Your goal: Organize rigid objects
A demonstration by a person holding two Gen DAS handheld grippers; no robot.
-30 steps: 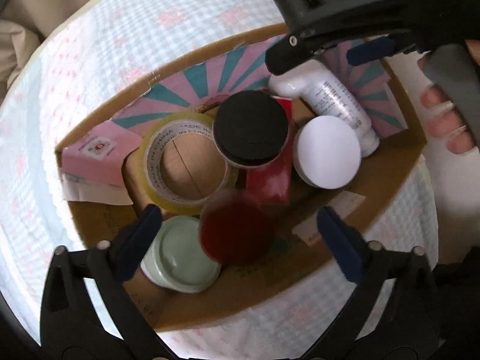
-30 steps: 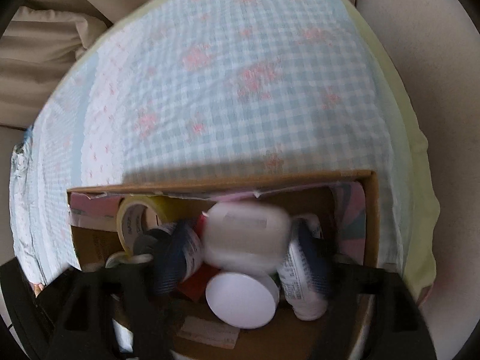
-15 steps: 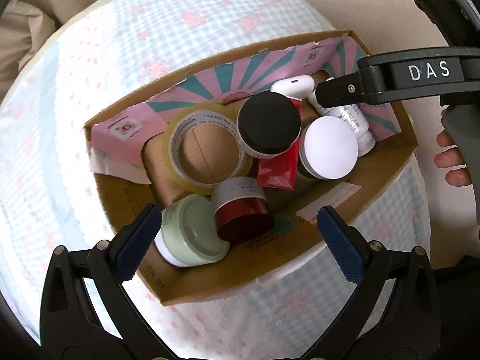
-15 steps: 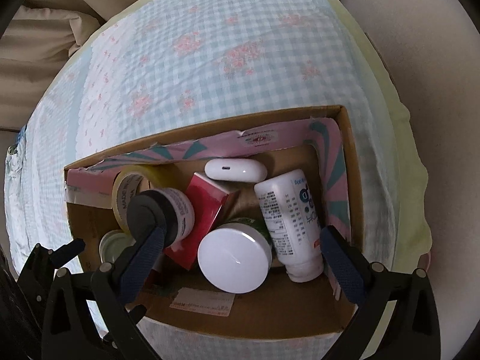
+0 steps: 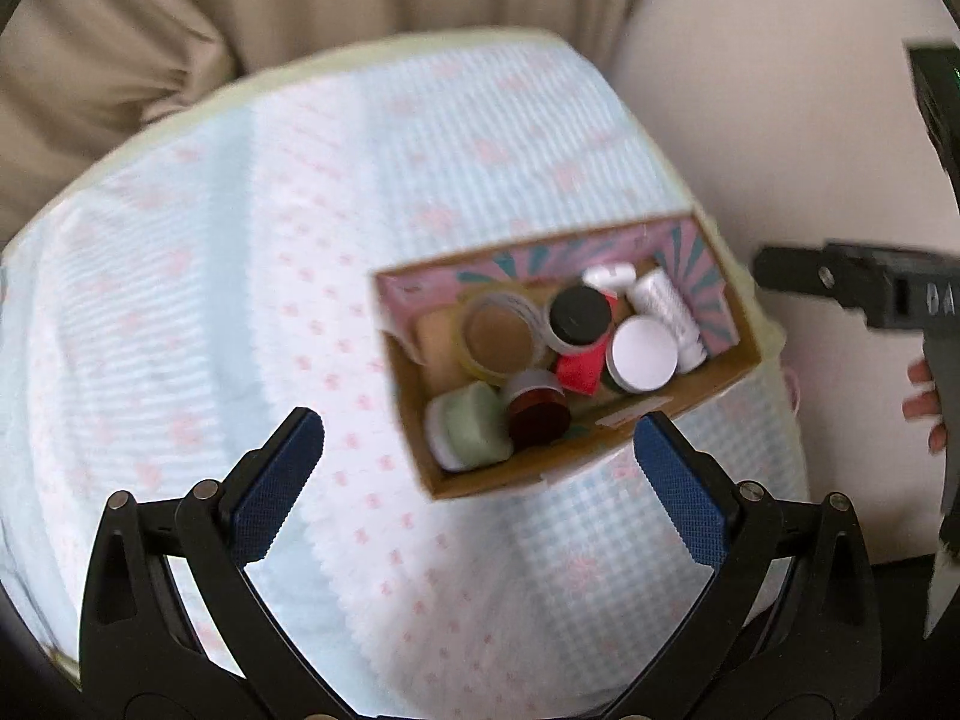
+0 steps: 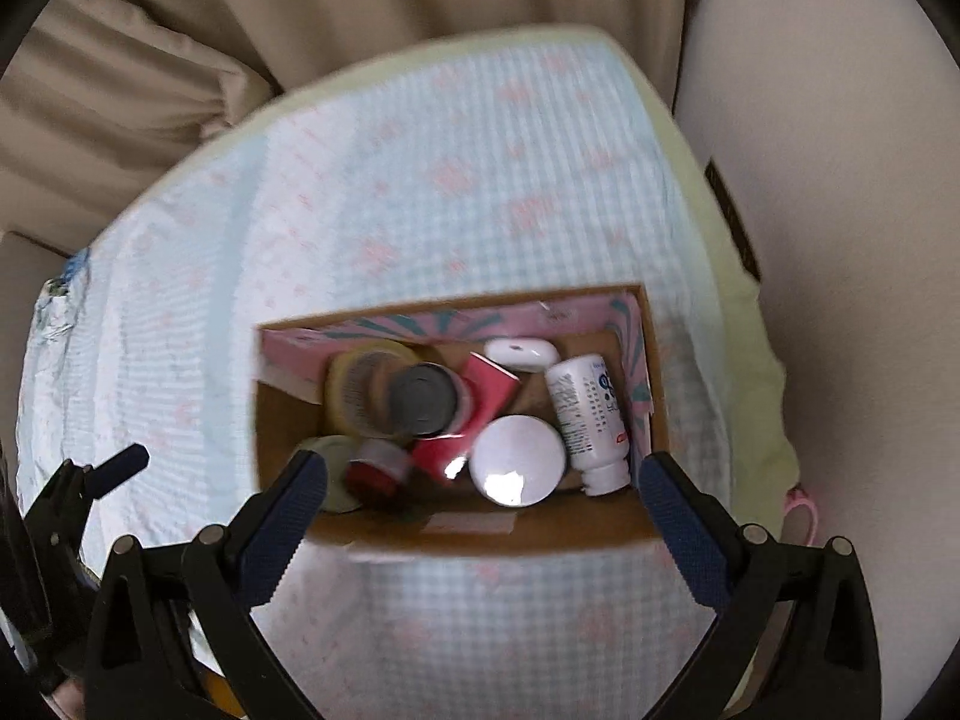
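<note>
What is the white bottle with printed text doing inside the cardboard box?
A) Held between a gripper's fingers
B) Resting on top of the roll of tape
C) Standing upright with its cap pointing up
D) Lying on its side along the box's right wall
D: the white bottle lies on its side by the right wall of the cardboard box, beside the white round lid; both grippers are open and hold nothing.

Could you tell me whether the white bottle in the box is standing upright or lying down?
Lying down: the white bottle rests on its side, label up.
</note>
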